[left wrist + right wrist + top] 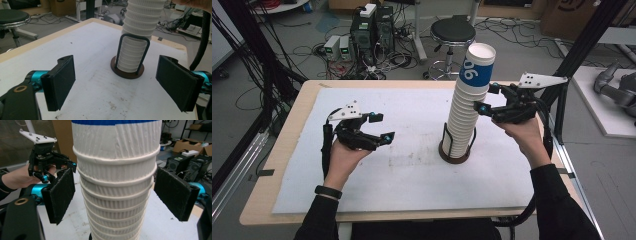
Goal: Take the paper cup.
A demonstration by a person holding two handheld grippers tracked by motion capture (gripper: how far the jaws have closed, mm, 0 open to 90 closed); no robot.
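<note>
On the left, the left gripper (381, 127) hovers over the white table mat (412, 165) with its jaws spread and nothing between them. Toward the right stands the stack of paper cups (469, 100), nested in a round brown holder (455, 154) with a dark wire loop; the top cup carries a blue band. The right gripper (488, 99) has its jaws spread on either side of the stack's upper part, pads not pressing. No cup looks taken off yet, so gripping and lifting one seems still ahead.

Wooden table (287, 145), white mat (412, 165), cup holder (455, 155)
</note>
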